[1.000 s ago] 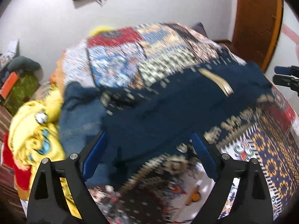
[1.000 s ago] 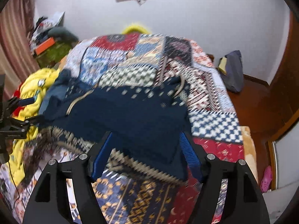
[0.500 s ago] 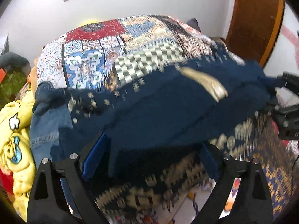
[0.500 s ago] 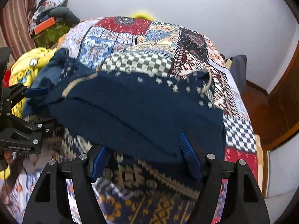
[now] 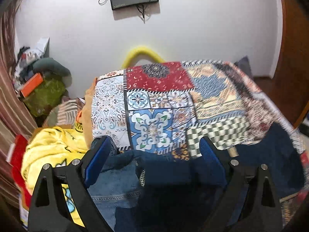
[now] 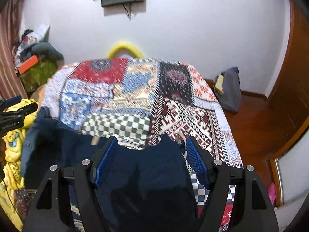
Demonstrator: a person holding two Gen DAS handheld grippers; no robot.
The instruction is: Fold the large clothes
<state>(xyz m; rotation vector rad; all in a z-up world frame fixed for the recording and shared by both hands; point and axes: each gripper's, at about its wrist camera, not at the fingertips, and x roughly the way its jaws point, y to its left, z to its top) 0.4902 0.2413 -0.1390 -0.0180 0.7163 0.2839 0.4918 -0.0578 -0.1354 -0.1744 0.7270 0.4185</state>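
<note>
Dark navy patterned fabric garment [image 6: 146, 174] lies at near edge of patchwork-quilted bed [image 6: 173, 100], bunched between blue pads of left gripper [image 5: 154, 166] and right gripper [image 6: 150, 160]; whether either is clamped cannot be told

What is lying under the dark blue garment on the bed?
Under the dark blue garment lies the patchwork bedspread; blue denim clothing shows at its left edge. What else it covers, and how far the denim reaches beneath, cannot be seen.
</note>
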